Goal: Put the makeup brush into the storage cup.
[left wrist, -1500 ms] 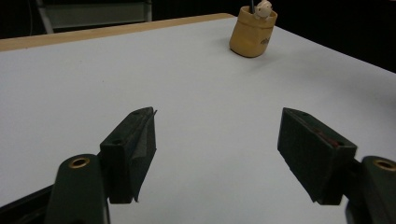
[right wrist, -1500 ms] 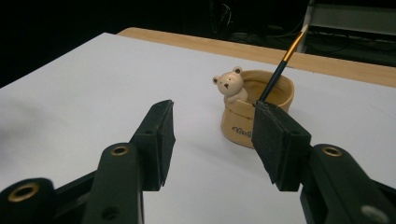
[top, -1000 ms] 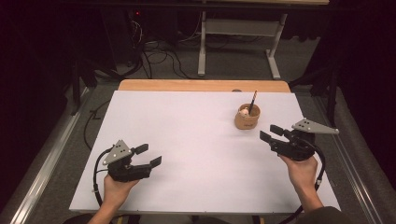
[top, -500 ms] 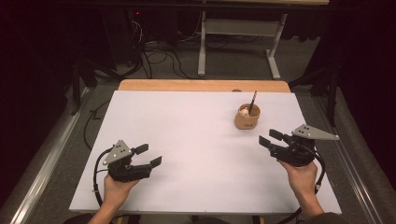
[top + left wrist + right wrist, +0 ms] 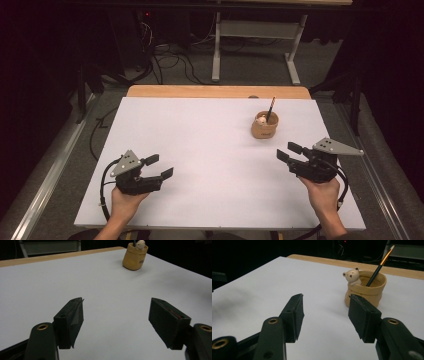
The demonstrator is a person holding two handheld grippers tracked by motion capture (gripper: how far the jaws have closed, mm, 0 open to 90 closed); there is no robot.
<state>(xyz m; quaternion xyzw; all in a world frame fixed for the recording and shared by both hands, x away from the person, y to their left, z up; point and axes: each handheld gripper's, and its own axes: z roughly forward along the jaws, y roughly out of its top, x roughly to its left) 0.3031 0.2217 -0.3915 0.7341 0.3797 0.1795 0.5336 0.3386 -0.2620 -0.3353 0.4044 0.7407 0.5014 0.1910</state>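
At the near left of the white table (image 5: 200, 130), left gripper (image 5: 162, 166) held low, jaws spread wide on nothing. Farther right, toward the far edge, tan pot (image 5: 264, 127) with bear figure (image 5: 352, 275) and pencil (image 5: 380, 264) standing upright. Just this side of it, right gripper (image 5: 288, 151) aimed leftward, jaws parted, gripping nothing, clear of the pot.

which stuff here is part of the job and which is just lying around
Part of the job:
- pot with bear figure on its rim
- pencil standing in the pot
- right gripper, open, nearest the pot
- left gripper, open

Just lying about:
- cables on the floor beyond the table
- white frame behind the table
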